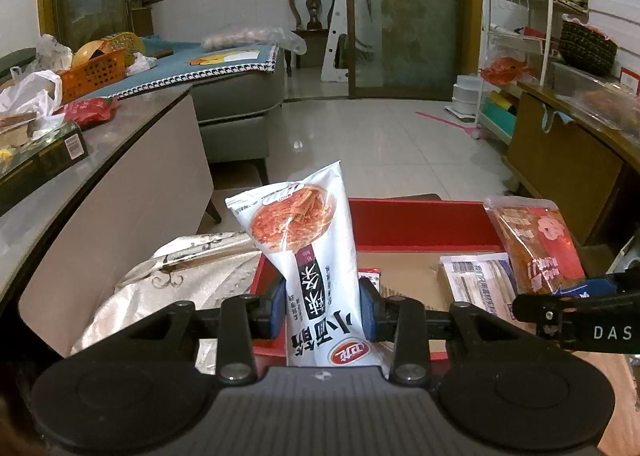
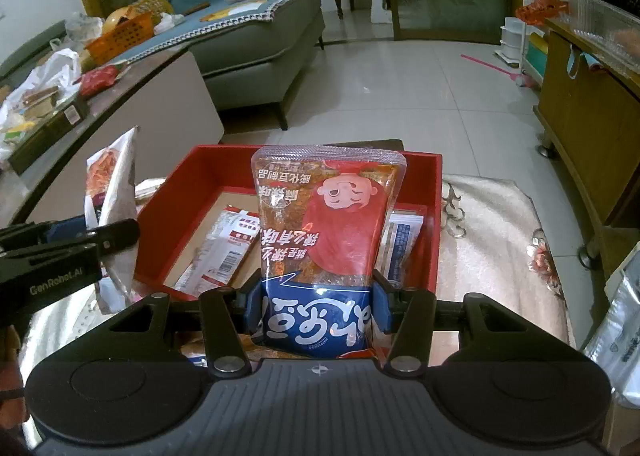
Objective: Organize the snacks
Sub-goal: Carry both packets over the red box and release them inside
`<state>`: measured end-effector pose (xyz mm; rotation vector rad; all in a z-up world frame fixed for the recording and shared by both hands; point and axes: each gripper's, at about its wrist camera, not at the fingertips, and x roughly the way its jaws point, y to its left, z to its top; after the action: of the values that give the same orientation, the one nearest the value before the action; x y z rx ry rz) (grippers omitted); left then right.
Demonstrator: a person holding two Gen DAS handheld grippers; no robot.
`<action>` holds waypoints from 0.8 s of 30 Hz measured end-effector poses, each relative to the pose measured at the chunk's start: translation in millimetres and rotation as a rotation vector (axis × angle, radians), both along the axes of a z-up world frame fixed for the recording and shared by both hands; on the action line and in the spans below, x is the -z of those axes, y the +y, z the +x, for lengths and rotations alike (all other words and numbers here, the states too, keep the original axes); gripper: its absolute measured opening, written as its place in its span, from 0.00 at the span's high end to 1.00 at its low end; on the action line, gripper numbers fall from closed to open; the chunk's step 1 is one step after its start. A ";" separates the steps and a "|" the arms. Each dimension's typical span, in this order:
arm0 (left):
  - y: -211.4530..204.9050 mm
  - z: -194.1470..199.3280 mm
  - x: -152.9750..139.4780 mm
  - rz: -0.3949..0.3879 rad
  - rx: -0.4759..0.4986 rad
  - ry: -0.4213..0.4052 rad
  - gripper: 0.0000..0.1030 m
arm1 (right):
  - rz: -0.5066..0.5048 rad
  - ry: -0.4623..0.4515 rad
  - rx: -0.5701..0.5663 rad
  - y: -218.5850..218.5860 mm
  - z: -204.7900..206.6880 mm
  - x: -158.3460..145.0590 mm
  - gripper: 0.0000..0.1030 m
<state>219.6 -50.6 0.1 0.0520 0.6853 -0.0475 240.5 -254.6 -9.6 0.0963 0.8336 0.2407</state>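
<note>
— Where are the snacks?

— The white snack bag (image 1: 304, 256) sticks up in the left gripper (image 1: 324, 310). Its blue fingers (image 1: 279, 308) squeeze it from both sides. The bag is over the left edge of the red box (image 1: 424, 222).

— And the other one?

— The clear bag with the red cartoon face (image 2: 328, 224) is in the right gripper (image 2: 318, 306). Those fingers (image 2: 253, 310) press on its blue bottom part, one on each side. It hangs above the red box too, near the front wall.

— What is in the box?

— A few flat packets (image 2: 224, 252) lie on its brown floor. One more white packet (image 2: 404, 244) is on the right side, partly hidden behind the clear bag.

— What is the box on?

— It sits on a pale cloth with curly patterns (image 2: 488, 240).

— And around that?

— To the left is a long counter (image 1: 132, 160) with a red packet (image 1: 86, 112), plastic bags and a dark box (image 1: 44, 160). Behind it is a grey sofa (image 2: 264, 52) with a blue cover and an orange basket (image 1: 94, 74). The tiled floor (image 1: 380, 144) is shiny. A wooden cabinet (image 2: 580, 128) stands on the right.
</note>
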 end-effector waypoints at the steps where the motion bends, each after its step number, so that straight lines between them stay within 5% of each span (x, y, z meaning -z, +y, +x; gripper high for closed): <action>1: -0.3 0.7 0.3 0.001 0.001 0.000 0.70 | 0.001 0.002 0.003 -0.5 0.2 0.5 0.42; 24: -3.1 16.7 8.7 0.036 -0.013 -0.012 0.70 | -0.001 0.024 0.021 -7.0 13.7 9.1 0.41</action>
<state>236.2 -53.6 -8.6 0.0825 0.6746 -0.0224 254.2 -261.6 -18.7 0.1071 0.8564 0.2192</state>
